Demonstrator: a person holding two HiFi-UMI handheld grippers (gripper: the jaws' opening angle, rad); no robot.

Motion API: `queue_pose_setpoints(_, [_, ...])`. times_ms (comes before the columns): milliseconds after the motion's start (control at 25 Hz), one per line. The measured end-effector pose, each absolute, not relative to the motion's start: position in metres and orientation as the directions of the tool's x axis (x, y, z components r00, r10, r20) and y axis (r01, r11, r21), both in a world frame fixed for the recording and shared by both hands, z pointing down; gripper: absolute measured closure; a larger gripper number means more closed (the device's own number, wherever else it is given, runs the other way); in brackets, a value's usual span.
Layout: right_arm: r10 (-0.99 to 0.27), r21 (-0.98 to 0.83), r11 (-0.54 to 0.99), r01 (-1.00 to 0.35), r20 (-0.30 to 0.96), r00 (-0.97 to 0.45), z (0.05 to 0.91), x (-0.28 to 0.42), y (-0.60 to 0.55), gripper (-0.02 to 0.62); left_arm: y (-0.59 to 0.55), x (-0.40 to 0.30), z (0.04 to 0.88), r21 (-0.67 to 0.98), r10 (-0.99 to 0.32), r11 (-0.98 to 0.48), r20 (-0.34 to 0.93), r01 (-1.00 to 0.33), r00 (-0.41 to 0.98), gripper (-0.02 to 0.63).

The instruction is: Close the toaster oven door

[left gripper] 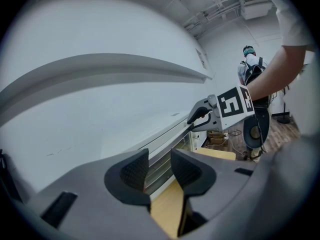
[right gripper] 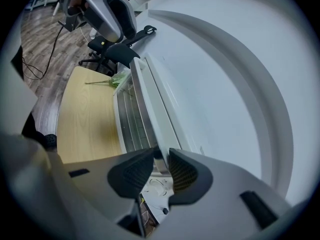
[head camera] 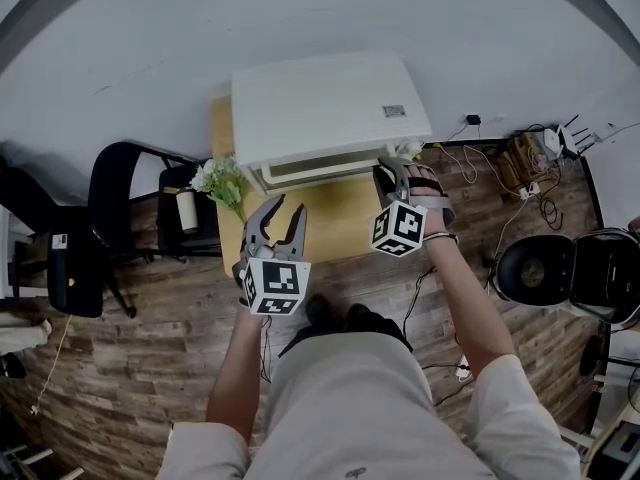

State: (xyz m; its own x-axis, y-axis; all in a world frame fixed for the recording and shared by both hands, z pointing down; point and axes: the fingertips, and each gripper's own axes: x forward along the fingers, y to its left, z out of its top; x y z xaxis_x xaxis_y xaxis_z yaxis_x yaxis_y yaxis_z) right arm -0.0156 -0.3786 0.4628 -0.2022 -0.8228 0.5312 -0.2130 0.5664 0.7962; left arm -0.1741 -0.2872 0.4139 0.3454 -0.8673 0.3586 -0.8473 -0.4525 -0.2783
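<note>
Farthest left, a black office chair stands on the wood-plank floor, and a second dark seat beside it is pushed up to the table's left edge. A bunch of white flowers with green leaves lies at that edge, just beside the oven's left front corner. The table is small, with a pale wooden top, and its far side is set against a plain white wall.

My left gripper hovers over the near part of the tabletop, in front of the oven and apart from it. Its jaws are spread and nothing is between them; past them I see only the bare wood and the oven's front.

The toaster oven is white and takes up the back of the table, reaching past the top's width on the right. Its door faces me and stands close to upright; I cannot tell whether it is fully home. Through the glass I can make out the rack bars.

My right gripper is at the oven's right front corner. Its jaws are pinched on the near end of the door's white handle, one pad on each side of the bar.

Right of the table, cables trail over the floor, and a black round seat stands farther right still.
</note>
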Motion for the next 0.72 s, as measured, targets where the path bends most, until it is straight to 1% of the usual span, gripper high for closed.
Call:
queue_pose_setpoints(320, [-0.846, 0.803, 0.532, -0.267, 0.495, -0.196, 0.459, -0.014, -0.377, 0.5, -0.279, -0.182, 0.416, -0.278, -0.87, -0.442, 0.365, -0.853, 0.332, 0.468])
queue_pose_setpoints(480, [-0.858, 0.808, 0.513, -0.29, 0.475, -0.195, 0.454, -0.011, -0.378, 0.471, -0.275, -0.182, 0.417, -0.28, -0.871, -0.438, 0.37, -0.854, 0.325, 0.468])
queue_pose_setpoints(720, [-0.862, 0.809, 0.506, -0.3, 0.465, -0.201, 0.445, -0.005, -0.367, 0.471, -0.265, -0.179, 0.413, -0.286, -0.874, -0.431, 0.368, -0.856, 0.317, 0.468])
